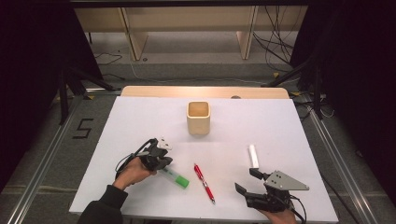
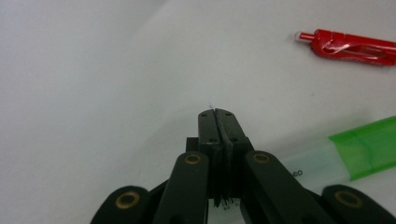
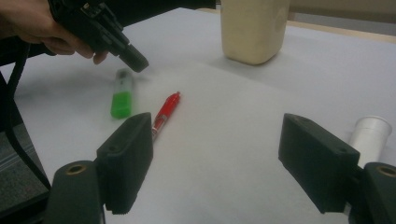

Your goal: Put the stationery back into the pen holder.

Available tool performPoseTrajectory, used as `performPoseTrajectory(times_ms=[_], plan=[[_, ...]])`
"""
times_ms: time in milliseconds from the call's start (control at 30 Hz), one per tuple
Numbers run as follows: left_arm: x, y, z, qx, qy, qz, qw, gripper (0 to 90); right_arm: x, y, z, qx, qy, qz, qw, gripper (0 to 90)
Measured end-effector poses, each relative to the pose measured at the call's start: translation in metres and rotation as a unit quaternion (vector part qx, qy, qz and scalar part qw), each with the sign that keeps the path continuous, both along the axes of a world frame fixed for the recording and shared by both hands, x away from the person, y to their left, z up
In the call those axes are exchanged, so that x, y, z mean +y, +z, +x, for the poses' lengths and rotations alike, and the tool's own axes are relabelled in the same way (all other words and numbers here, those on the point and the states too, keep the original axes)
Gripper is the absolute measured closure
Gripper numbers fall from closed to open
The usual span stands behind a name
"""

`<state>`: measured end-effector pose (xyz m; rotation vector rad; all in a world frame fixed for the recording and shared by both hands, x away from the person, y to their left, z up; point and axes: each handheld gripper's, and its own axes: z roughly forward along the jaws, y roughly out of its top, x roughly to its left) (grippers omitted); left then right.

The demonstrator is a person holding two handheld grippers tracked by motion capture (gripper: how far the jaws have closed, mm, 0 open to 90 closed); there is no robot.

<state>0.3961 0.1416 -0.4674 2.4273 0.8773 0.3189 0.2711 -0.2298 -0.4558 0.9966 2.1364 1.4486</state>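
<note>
My left gripper (image 1: 165, 163) (image 2: 215, 114) is held low over the white table, its jaws pressed together with nothing between them. A green-capped marker with a clear barrel (image 1: 175, 178) (image 2: 359, 151) lies right beside its tips. A red pen (image 1: 204, 183) (image 2: 350, 45) lies a little to the right of the marker. My right gripper (image 1: 247, 181) (image 3: 224, 135) rests open near the front right edge, with bare table between its jaws. Just beyond it lies a white tube (image 1: 253, 155) (image 3: 371, 133). In the right gripper view, the left gripper (image 3: 133, 58) hovers just above the marker (image 3: 122, 95).
A cream square cup (image 1: 198, 118) (image 3: 254, 30) stands upright at the middle back of the white table (image 1: 280, 126). A person's left hand (image 1: 133, 171) and dark sleeve come in from the bottom left. Tripod legs and cables lie on the floor around the table.
</note>
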Motion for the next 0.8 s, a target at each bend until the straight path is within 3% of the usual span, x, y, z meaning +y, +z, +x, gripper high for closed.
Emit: performPoseTrajectory(times_ms=[333, 433, 800], plan=[[0.002, -0.001, -0.010, 0.015, -0.003, 0.029, 0.9995, 89.0, 0.001, 0.001, 0.000, -0.002, -0.002, -0.002, 1.0000, 27.0], [0.003, -0.001, -0.016, 0.024, -0.007, 0.048, 0.9985, 89.1, 0.002, 0.000, 0.000, -0.001, -0.003, -0.003, 1.0000, 27.1], [0.010, 0.002, -0.038, 0.056, -0.016, 0.068, 0.9960, 89.0, 0.001, 0.001, 0.000, -0.002, -0.005, -0.003, 1.0000, 27.0]])
